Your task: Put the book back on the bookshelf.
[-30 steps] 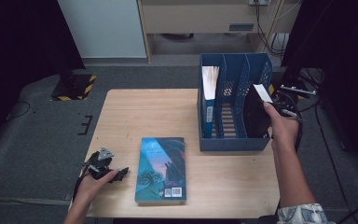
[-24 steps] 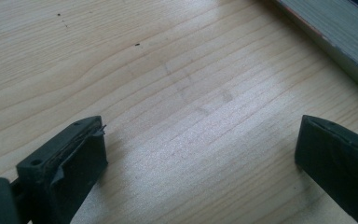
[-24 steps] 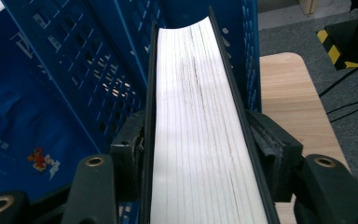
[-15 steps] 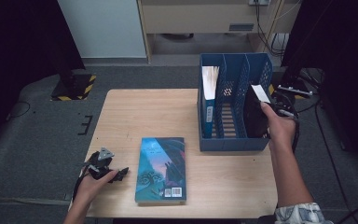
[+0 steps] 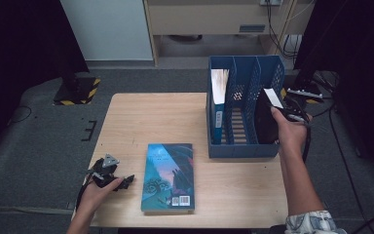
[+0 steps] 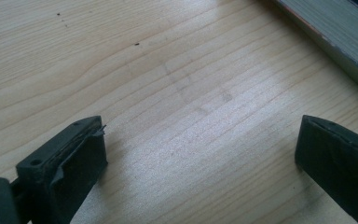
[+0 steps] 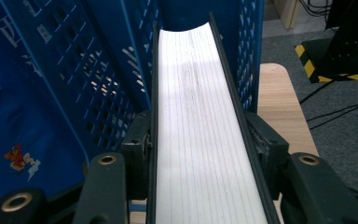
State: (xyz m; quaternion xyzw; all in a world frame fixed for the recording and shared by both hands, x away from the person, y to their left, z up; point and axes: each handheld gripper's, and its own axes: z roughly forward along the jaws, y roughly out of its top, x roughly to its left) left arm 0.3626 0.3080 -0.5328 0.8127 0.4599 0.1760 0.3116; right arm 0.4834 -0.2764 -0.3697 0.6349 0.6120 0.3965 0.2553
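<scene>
We are seeing a table (image 5: 141,122) of pale, matt wood with fine grain. The file rack (image 5: 243,73) at upper right is showing blue perforated plastic, slightly shiny. The dark book (image 7: 198,140) is showing smooth white paper edges between thin dark covers. The book lying flat (image 5: 169,176) is showing a glossy printed cover. The floor is looking like rough grey carpet.

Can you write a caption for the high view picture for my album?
Right gripper slots a black book into the blue file rack.
</scene>
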